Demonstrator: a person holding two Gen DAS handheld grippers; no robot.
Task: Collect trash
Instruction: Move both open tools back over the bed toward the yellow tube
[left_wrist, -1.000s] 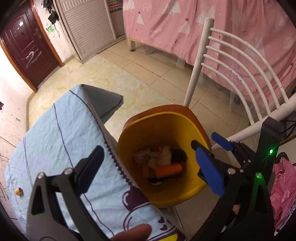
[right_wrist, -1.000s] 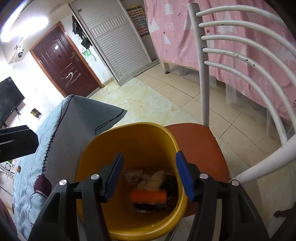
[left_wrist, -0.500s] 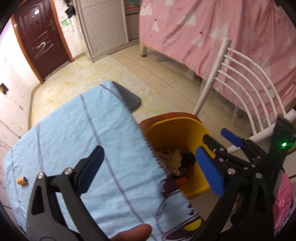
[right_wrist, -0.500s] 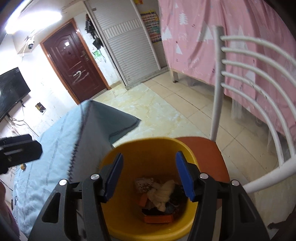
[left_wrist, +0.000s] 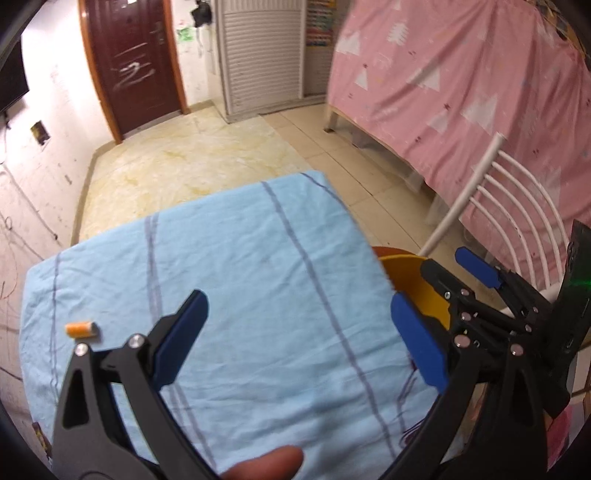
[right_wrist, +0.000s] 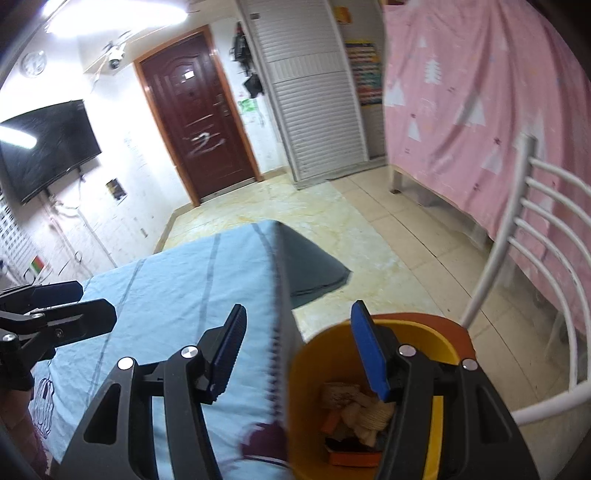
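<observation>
A yellow trash bin (right_wrist: 413, 332) stands on an orange chair seat (right_wrist: 454, 328) beside the table; it holds several pieces of trash (right_wrist: 354, 413). Its rim also shows in the left wrist view (left_wrist: 410, 273). A small orange and white piece of trash (left_wrist: 82, 328) lies on the light blue tablecloth (left_wrist: 258, 280) at the left. My left gripper (left_wrist: 299, 336) is open and empty above the cloth, right of that piece. My right gripper (right_wrist: 299, 350) is open and empty, over the table edge and the bin's rim; it also shows in the left wrist view (left_wrist: 461, 273).
A white metal chair back (right_wrist: 535, 236) rises right of the bin. A pink curtain (left_wrist: 461, 92) hangs behind it. A brown door (right_wrist: 199, 125), a white shutter cabinet (right_wrist: 314, 99) and a wall TV (right_wrist: 44, 147) stand at the far wall across tiled floor.
Both grippers have swung left and up, away from the bin toward the table. The bin has slid to the right edge of the views and the small orange piece has come closer.
</observation>
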